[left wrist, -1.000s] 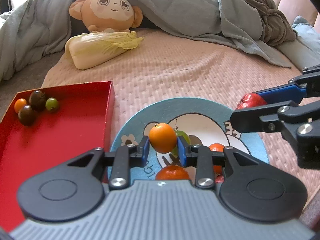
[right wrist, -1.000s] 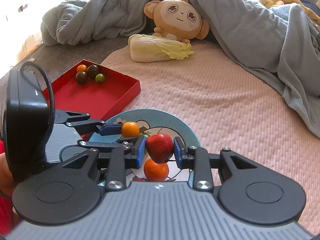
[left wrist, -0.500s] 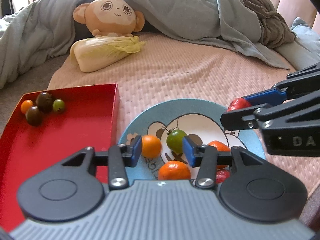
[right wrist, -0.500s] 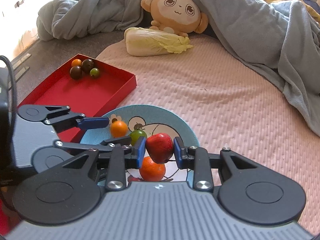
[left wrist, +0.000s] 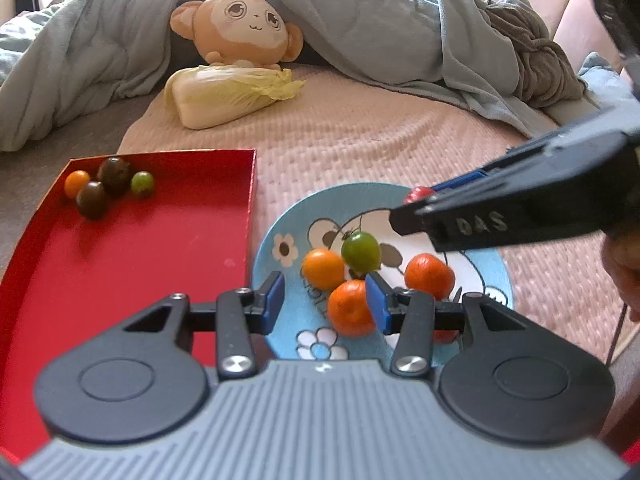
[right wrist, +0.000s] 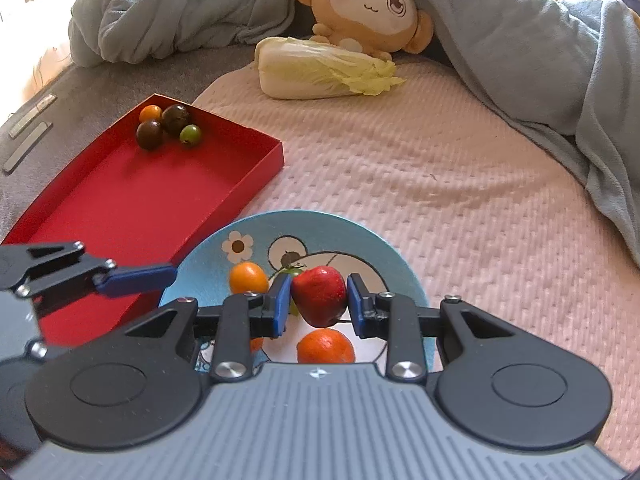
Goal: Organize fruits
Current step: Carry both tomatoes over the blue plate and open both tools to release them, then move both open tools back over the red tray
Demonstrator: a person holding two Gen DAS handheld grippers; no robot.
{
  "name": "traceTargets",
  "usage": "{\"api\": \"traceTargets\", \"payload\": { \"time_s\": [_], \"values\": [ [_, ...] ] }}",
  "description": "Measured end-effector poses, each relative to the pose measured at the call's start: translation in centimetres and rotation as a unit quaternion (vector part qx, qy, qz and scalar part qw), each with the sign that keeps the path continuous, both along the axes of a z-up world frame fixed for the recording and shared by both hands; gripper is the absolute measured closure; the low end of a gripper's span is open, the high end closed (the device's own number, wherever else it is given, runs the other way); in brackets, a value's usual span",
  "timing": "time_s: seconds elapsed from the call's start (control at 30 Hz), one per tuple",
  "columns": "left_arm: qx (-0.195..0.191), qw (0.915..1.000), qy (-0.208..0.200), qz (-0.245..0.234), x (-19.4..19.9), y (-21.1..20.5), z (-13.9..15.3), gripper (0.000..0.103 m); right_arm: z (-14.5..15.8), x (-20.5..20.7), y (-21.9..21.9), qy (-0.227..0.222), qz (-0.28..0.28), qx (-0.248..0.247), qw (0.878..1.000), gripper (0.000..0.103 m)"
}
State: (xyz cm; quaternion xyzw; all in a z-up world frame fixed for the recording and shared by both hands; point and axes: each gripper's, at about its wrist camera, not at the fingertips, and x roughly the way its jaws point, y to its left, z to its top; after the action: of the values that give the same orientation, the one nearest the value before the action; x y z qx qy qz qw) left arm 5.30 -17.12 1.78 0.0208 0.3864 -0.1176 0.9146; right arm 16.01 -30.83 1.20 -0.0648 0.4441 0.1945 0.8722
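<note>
Left tool (left wrist: 325,301) has just opened and let go of the orange tomato (left wrist: 322,268), now lying on the blue plate (left wrist: 276,236); jaws empty. Right tool (right wrist: 319,301) is clamped on the strawberry (right wrist: 319,295), above the plate. Next drop probably there too.

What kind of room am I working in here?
Most likely a bedroom, with the work laid out on a bed: a rumpled grey duvet, a plush monkey and a pink quilted cover under the red tray and blue plate.
</note>
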Motion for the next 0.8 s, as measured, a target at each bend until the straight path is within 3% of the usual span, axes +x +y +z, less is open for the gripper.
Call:
{"api": "traceTargets", "payload": {
  "time_s": [0.27, 0.4, 0.6, 0.8],
  "values": [
    [0.003, 1.0000, 0.000, 0.003, -0.6, 0.9, 0.3, 0.055, -0.4, 0.7, 0.7, 0.015, -0.007, -0.004, 1.000, 0.065],
    [0.003, 1.0000, 0.001, 0.004, -0.7, 1.0, 0.3, 0.055, -0.3, 0.6, 0.5, 0.017, -0.011, 0.003, 1.000, 0.038],
    [0.003, 1.0000, 0.003, 0.004, -1.0, 0.8, 0.2, 0.055, 0.4, 0.7, -0.3, 0.020, -0.036, 0.034, 0.999, 0.016],
    [0.001, 1.0000, 0.003, 0.006, -1.5, 0.9, 0.4, 0.055, 1.3, 0.7, -1.2, 0.016, -0.069, 0.073, 0.995, 0.006]
  ]
}}
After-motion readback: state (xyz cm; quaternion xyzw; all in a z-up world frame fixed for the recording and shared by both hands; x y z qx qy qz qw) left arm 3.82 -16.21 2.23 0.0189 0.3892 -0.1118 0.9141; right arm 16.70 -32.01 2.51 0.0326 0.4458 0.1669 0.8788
